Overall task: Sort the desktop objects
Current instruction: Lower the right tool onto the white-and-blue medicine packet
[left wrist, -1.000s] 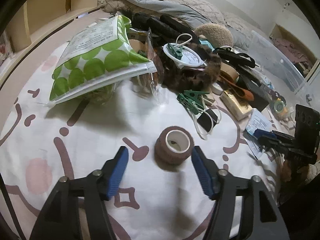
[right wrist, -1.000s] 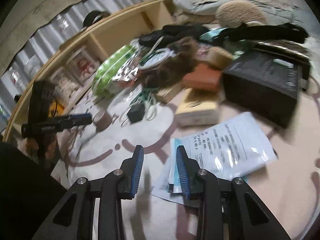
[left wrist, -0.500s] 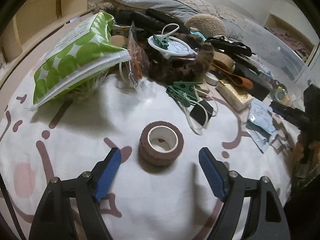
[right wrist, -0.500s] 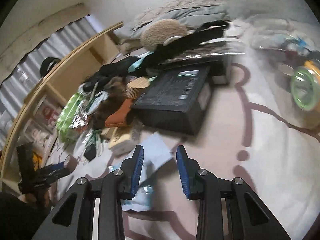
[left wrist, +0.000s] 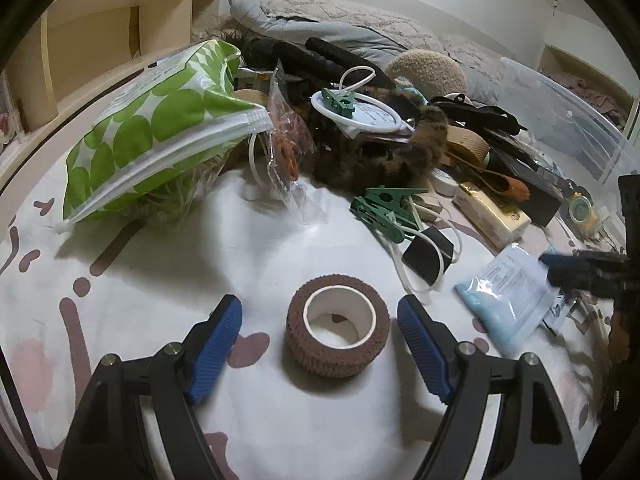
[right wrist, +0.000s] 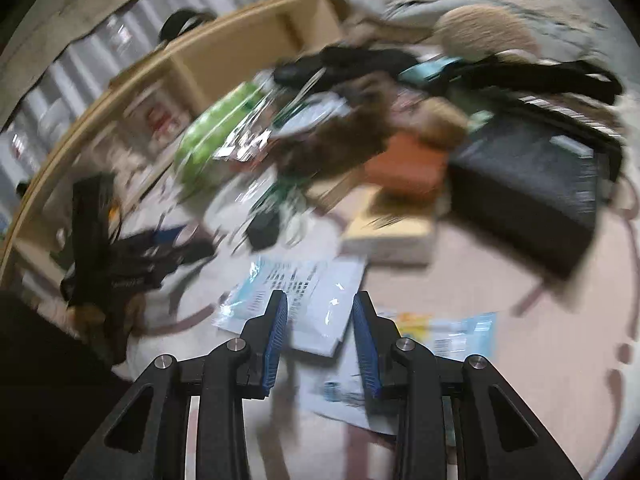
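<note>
A brown tape roll [left wrist: 332, 360] with a white core stands on end on the patterned white cloth [left wrist: 240, 264]. My left gripper [left wrist: 318, 304] is open and straddles it, a blue pad on each side with a clear gap to the roll. My right gripper [right wrist: 320, 298] is shut with nothing in it, hanging just above a blue-and-white pouch [right wrist: 320, 280]. In the left wrist view that pouch [left wrist: 508, 296] lies at the right, with the right gripper [left wrist: 576, 268] over its far edge. The right wrist view is motion-blurred.
Clutter lies behind the roll: a green-dotted zip bag [left wrist: 160, 132], green clips [left wrist: 380, 212] with white cords, a brown furry thing [left wrist: 380, 156], a yellow pack [left wrist: 492, 212]. A black box [right wrist: 532, 184] sits right of the pouch. A clear bin [left wrist: 560, 120] and wooden shelf [left wrist: 100, 40] border the cloth.
My left gripper's jaws spread wider and it sank closer, so the roll now sits between the pads. The right wrist view swung away toward the black box and back over the pouch.
</note>
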Tool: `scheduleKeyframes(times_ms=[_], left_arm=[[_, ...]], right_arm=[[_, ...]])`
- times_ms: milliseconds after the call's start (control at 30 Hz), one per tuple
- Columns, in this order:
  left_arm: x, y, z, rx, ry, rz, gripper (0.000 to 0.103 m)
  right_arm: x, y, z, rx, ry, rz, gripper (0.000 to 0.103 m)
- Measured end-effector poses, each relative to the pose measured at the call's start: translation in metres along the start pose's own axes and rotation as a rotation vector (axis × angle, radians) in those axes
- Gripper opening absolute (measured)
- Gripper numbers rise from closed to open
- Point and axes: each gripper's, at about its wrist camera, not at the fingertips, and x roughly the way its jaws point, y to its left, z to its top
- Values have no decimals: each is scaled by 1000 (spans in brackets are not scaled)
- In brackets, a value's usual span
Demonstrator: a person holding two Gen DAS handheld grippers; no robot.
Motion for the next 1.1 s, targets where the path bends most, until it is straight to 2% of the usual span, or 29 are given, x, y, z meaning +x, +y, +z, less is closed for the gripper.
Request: scheduleKeyframes(times_ms=[133, 300, 400, 567, 700, 733, 800, 867, 933, 1000, 1100], left_arm=[[1, -2, -5, 14, -28, 7, 80], [2, 1, -8, -3, -49, -7, 80], [1, 1, -9, -10, -58, -12, 80], [2, -1, -10, -1, -63, 1, 80], [6, -5, -12, 27, -69, 17, 86], [6, -7, -12, 38, -67, 19, 88], [8, -8, -12, 49, -62, 19, 90], [8, -8, -12, 48, -62, 16, 91], [8, -7, -13, 45, -63, 12, 91], [8, -7, -13, 44, -64, 11, 91], [8, -8, -13, 44, -65, 9, 91]], right_arm=[[18, 21, -8, -83, 84, 61, 33], [15, 19, -14, -69, 99, 76, 33], [5, 6, -18, -29, 73, 2, 33], [-16, -16, -22, 60, 15, -38, 33], [-41, -17, -18, 50, -64, -102, 34], [-48, -24, -18, 84, -94, -138, 38], [-60, -39, -20, 168, -142, -220, 64], [-72, -46, -23, 222, -188, -258, 74], [-79, -48, -26, 240, -203, -304, 81], [-81, -47, -27, 243, -204, -346, 92], [-73, -43, -23, 221, -169, -362, 96]])
